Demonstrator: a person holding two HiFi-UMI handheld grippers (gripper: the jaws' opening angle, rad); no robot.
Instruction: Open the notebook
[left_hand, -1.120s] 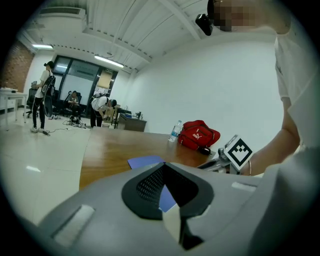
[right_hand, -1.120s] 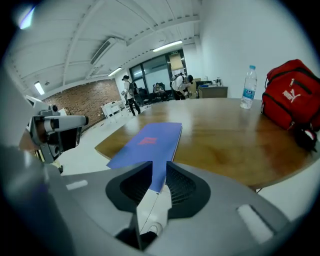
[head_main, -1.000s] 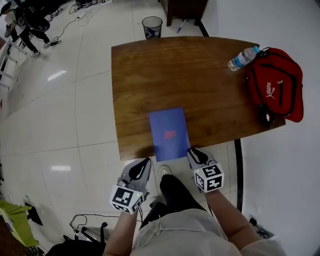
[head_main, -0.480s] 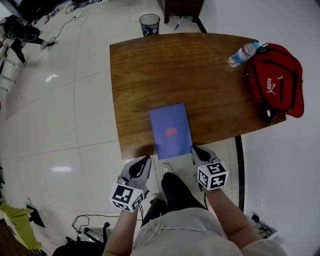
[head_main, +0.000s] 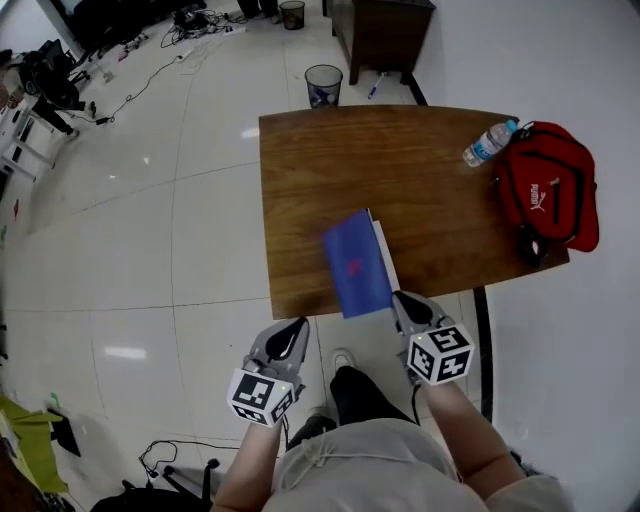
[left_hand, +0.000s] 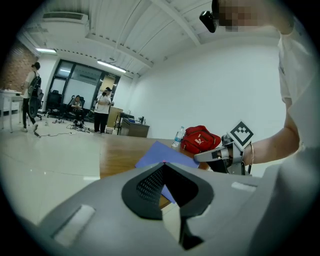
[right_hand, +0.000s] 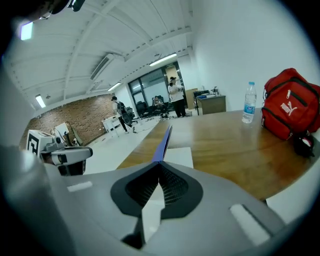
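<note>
Notebook (head_main: 355, 262) at near edge of table (head_main: 330, 160), blue cover clamped by closed right gripper (head_main: 402, 299) and tilted up off white page (head_main: 384, 252); left gripper (head_main: 294, 327) closed, empty, off-table; advise a slow leftward arc, grip firm.

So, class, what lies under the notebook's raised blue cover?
A white page shows under the cover, which the right gripper pinches and tilts up. In the head view the cover hides most of it; no writing can be made out.
</note>
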